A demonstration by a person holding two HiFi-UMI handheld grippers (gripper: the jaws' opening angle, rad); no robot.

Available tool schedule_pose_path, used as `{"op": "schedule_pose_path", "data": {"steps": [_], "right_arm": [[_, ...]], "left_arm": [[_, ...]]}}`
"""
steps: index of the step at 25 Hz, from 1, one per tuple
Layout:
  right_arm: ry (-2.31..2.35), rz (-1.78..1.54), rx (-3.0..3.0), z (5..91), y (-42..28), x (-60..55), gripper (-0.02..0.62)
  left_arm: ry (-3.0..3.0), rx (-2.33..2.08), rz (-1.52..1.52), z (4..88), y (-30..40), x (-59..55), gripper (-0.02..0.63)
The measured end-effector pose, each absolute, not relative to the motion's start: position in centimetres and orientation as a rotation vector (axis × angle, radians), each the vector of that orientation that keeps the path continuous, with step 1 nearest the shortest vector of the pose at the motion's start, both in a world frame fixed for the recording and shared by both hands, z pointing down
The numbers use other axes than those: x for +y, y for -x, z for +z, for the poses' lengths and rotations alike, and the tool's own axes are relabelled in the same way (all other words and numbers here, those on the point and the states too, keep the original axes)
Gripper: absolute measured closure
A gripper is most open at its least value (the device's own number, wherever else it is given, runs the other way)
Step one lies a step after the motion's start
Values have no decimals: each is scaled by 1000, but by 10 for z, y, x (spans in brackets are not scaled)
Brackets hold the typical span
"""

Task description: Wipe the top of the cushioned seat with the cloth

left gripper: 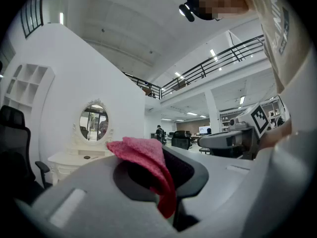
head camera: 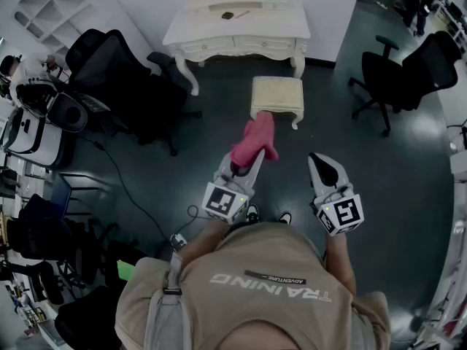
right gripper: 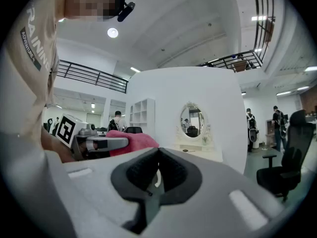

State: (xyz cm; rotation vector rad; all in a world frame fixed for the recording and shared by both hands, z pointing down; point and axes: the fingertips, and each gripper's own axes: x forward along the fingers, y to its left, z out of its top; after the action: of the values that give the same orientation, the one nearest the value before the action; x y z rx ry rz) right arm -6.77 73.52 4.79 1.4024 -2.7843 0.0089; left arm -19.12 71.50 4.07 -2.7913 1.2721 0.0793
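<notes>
A pink cloth [head camera: 255, 138] is pinched in my left gripper [head camera: 249, 159] and stands up out of its shut jaws, in front of my chest. In the left gripper view the cloth [left gripper: 143, 157] drapes over the jaws of my left gripper [left gripper: 168, 182]. The cushioned seat [head camera: 276, 95], a cream stool with white legs, stands on the floor ahead, beyond the cloth and apart from it. My right gripper [head camera: 322, 160] is held beside the left one, shut with nothing in it; in its own view the right gripper [right gripper: 157, 167] has its jaw tips together. The cloth [right gripper: 133, 140] shows there to the left.
A white dressing table [head camera: 237, 28] with an oval mirror [left gripper: 94, 122] stands behind the stool. Black office chairs [head camera: 120, 75] are at the left and another [head camera: 405, 68] at the right. Cables [head camera: 124, 181] lie on the dark floor at the left.
</notes>
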Motion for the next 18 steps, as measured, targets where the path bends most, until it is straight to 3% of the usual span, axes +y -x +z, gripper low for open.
{"op": "schedule_pose_path", "data": {"steps": [18], "right_arm": [[-1389, 25, -2791, 50, 73, 718, 594]], "left_arm": [[2794, 1337, 86, 43, 205, 698, 568]]}}
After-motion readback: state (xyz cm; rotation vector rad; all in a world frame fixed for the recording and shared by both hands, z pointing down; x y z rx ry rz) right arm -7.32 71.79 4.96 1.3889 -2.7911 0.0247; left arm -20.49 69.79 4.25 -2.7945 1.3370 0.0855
